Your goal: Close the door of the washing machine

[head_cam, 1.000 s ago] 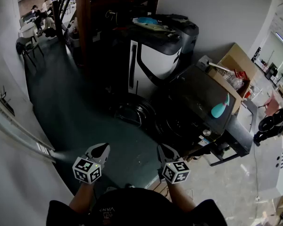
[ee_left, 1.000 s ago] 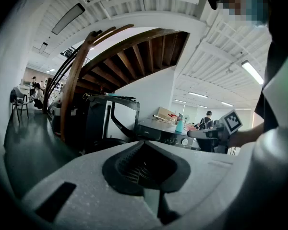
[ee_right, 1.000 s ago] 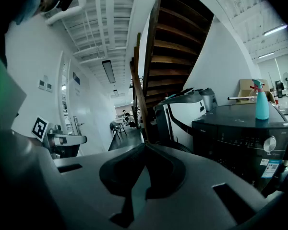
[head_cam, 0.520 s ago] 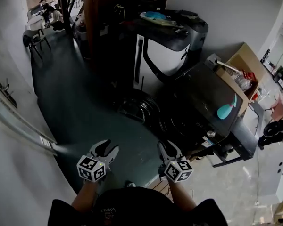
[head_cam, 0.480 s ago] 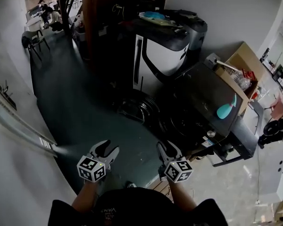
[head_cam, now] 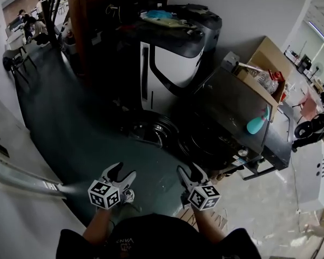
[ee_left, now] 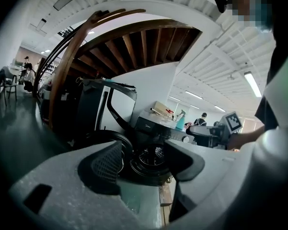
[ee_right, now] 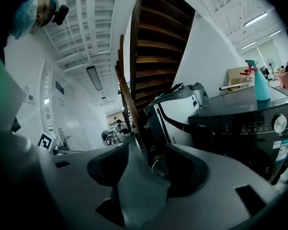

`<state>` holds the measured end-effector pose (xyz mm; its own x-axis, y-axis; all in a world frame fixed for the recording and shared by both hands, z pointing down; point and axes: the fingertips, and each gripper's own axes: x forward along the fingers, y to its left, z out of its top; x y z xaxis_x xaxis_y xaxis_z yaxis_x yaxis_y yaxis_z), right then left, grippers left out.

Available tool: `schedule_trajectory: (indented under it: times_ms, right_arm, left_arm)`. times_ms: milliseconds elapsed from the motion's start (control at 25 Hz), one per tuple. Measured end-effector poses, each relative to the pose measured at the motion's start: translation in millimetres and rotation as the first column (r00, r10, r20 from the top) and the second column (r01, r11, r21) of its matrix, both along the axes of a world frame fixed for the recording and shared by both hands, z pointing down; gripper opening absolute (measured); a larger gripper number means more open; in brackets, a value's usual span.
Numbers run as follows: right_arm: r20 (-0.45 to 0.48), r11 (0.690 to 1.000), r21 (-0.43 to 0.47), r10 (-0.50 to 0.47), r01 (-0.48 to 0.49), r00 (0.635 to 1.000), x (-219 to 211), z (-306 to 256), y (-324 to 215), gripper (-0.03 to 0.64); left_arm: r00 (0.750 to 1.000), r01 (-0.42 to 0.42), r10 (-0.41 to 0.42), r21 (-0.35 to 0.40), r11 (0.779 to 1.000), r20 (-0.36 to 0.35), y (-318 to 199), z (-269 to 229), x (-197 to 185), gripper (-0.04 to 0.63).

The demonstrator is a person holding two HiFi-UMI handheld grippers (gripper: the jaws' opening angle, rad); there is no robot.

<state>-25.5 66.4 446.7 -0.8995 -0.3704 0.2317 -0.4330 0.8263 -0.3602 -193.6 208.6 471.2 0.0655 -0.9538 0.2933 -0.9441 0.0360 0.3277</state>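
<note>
Low on the front of the black washing machine (head_cam: 235, 112), the round door (head_cam: 150, 128) is noted swung wide open. It hangs out to the left of the drum opening (head_cam: 202, 143), over the dark green floor (head_cam: 65, 117), and is well apart from its seat.

A teal spray bottle (head_cam: 255, 124) is seen lying on the machine's top, near the front edge. An open cardboard box (head_cam: 264, 72) is set just beside the machine on its far side. A tall white-and-black appliance (head_cam: 173, 58) is stood just beside it on the left, under a wooden staircase (head_cam: 78, 31).

Both claws are held low in the foreground, near the person's body and well apart from the door.

- Left claw (head_cam: 122, 171): jaws are spread and have just been opening. Nothing is held between them. Door and drum opening are framed far beyond the gap in the left gripper view.
- Right claw (head_cam: 190, 171): jaws are spread wide and have just been opening. Nothing is gripped. The door's rim is glimpsed beyond the gap in the right gripper view, with the machine's control panel off to the right.
</note>
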Motion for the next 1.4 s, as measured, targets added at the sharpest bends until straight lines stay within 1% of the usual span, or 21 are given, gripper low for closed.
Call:
schedule_trajectory:
  times_ms: [160,320,480,640,840,1000,1120,1240,1400]
  right_arm:
    - [-0.009,0.997,-0.001,0.079,-0.079,0.997,-27,-2,-13,0.221]
    - [-0.014,0.989,-0.009,0.148,-0.148,0.989,-53,0,-21,0.220]
    - [-0.015,0.977,-0.018,0.212,-0.212,0.977,-74,5,-27,0.219]
    - [-0.018,0.957,-0.031,0.287,-0.287,0.958,-89,11,-32,0.219]
    - [-0.038,0.928,-0.051,0.367,-0.369,0.929,-96,19,-34,0.219]
    - [-0.064,0.909,-0.066,0.407,-0.411,0.911,-98,25,-40,0.219]
    - [-0.077,0.900,-0.073,0.424,-0.429,0.902,-97,31,-51,0.219]
    - [-0.088,0.900,-0.075,0.422,-0.429,0.902,-99,40,-67,0.218]
    - [-0.102,0.906,-0.077,0.408,-0.416,0.907,-100,51,-96,0.218]
  left_arm:
    - [0.998,-0.056,0.056,-0.009,0.998,0.033,-22,-1,-43,0.268]
    - [0.993,-0.112,0.112,-0.019,0.994,0.019,-41,4,-76,0.268]
    - [0.984,-0.173,0.174,-0.041,0.984,0.023,-56,15,-105,0.268]
    - [0.969,-0.243,0.245,-0.062,0.968,0.030,-73,23,-129,0.268]
    - [0.943,-0.324,0.330,-0.099,0.941,0.048,-96,39,-150,0.268]
    - [0.934,-0.344,0.354,-0.134,0.929,0.053,-117,57,-166,0.268]
    - [0.925,-0.358,0.373,-0.162,0.919,0.071,-138,72,-172,0.268]
    - [0.924,-0.355,0.374,-0.187,0.916,0.083,-161,88,-180,0.268]
    - [0.932,-0.327,0.352,-0.215,0.920,0.087,-191,103,-189,0.268]
